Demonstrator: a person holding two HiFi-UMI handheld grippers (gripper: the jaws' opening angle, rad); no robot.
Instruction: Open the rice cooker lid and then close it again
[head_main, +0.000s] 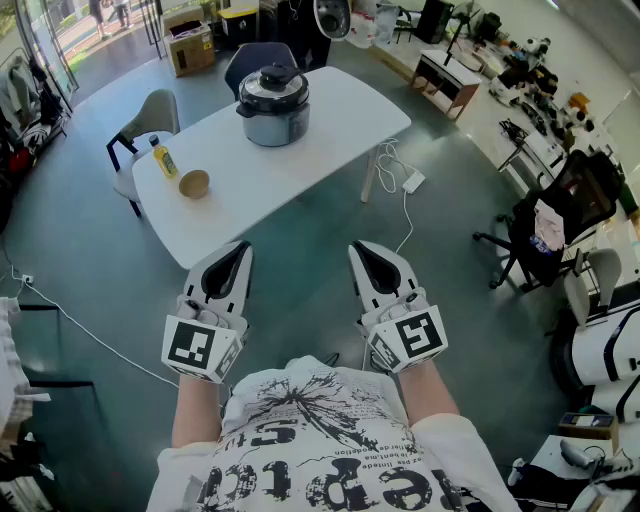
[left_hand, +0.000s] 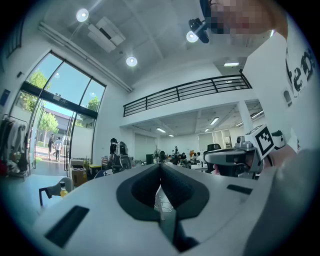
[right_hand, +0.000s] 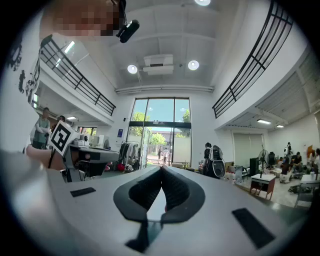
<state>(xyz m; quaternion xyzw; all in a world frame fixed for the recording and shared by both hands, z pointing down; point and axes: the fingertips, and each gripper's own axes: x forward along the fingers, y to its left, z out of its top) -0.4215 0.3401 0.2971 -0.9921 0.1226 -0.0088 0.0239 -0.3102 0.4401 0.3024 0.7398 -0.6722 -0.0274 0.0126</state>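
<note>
Rice cooker (head_main: 273, 103): stands on the far half of the white table (head_main: 300, 170), lid (head_main: 272, 80) down, black handle on top. Sits well apart from both grippers, with green floor between. Nearer on the same table: a yellow bottle (head_main: 163, 158), upright, and just beside it a brown bowl (head_main: 194, 184). Left gripper (head_main: 238, 248): held level in front of the body, pointing toward the table, jaws closed tip to tip and empty. Same in the left gripper view: left gripper (left_hand: 161, 165) with dark pads meeting at the front, nothing caught between them. Right gripper (head_main: 360, 248): level too, beside the left and apart from it, jaws together. Same in the right gripper view: right gripper (right_hand: 162, 169) fully closed, nothing held. Grey chair (head_main: 150, 115) at the table's left end; white power strip (head_main: 412, 182) on the floor near the table's right leg.
</note>
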